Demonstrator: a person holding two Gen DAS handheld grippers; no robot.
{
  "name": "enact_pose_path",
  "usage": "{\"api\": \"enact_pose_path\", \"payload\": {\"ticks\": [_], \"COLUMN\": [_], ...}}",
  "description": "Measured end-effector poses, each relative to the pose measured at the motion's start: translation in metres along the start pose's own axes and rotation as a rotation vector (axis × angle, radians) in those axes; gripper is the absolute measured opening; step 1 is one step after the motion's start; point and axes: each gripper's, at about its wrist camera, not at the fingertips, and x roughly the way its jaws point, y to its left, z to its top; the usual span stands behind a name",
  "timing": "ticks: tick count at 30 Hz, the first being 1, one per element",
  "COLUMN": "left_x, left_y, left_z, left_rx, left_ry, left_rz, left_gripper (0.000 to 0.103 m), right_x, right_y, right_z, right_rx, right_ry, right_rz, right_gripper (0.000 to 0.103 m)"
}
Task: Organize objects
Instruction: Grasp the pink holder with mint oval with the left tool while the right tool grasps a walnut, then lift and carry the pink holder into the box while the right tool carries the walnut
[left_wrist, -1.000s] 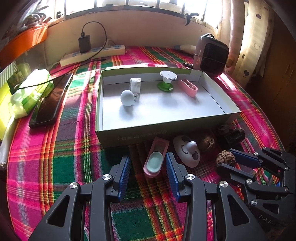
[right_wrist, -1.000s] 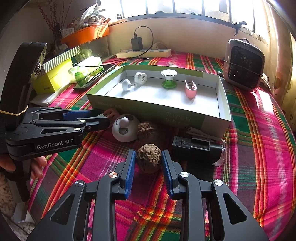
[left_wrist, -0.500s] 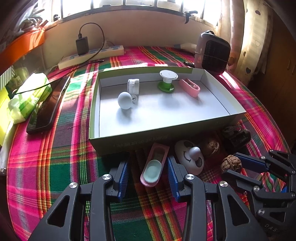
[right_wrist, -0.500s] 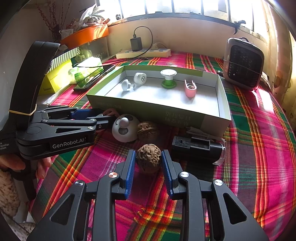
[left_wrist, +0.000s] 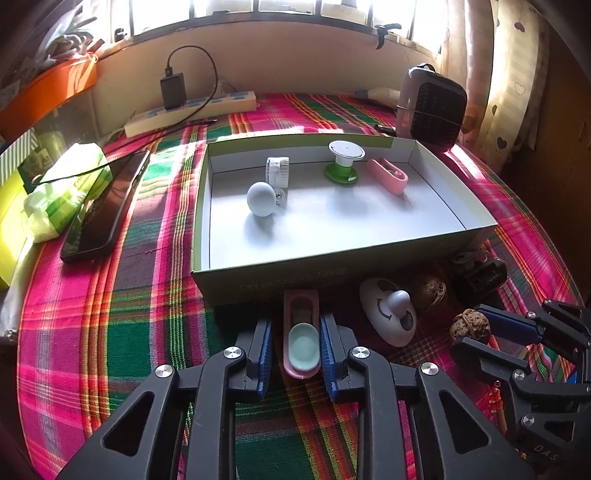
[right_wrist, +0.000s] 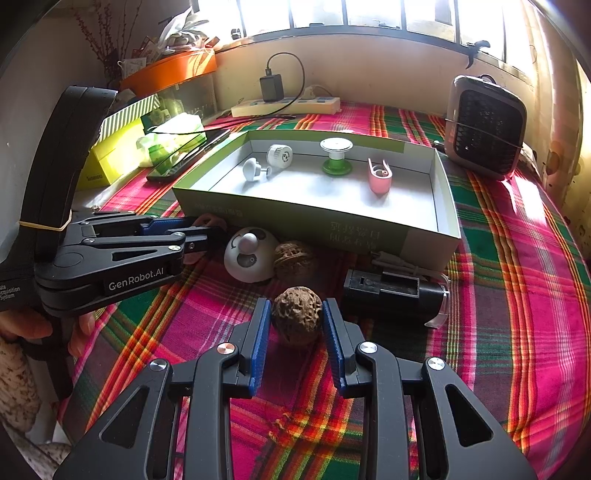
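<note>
— Cloth, plaid (left_wrist: 92, 332), covers your counter. On it, largest first: one cardboard box (left_wrist: 332, 266), one black device (right_wrist: 391, 295), one white dome (left_wrist: 388, 314). What do my tongs hold?

— Your left tongs (left_wrist: 295, 325) are closing about the pink clip (left_wrist: 301, 332), which lies on the cloth just before the box's near wall. One pad touches its side; the other stands a little apart. Your right tongs (right_wrist: 297, 314) are clenched on a walnut (right_wrist: 297, 317) that rests on the cloth beside the black device.

— How will each handle?

— Clip: probably light, stiff, smooth plastic. Take it across its long sides, mid-length, or it may pivot. Walnut: hard, rough-shelled, round. Grip across its widest part, or it may roll out.

— Counts?

— Box, one, holding four small things. Pink clips, two: one inside the box (left_wrist: 388, 177), one between your left tongs. Walnuts, two: one gripped, the second walnut (right_wrist: 295, 258) just beside the dome.
</note>
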Motion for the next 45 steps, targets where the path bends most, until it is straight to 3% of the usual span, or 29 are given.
{"api": "enact_pose_path", "payload": {"ticks": [22, 45], "left_x": [-0.002, -0.028], "left_y": [0.003, 0.002], "left_z": [-0.002, 0.016], "left_rx": [-0.012, -0.028], "left_ry": [-0.003, -0.064], "left_rz": [0.001, -0.042], "left_gripper": [0.016, 0.016], "right_x": [-0.001, -0.018], "right_y": [0.0, -0.002], "right_z": [0.0, 0.017], "right_rx": [0.003, 0.014], "right_ry": [-0.001, -0.059], "right_rz": [0.002, 0.027], "right_gripper": [0.03, 0.03]}}
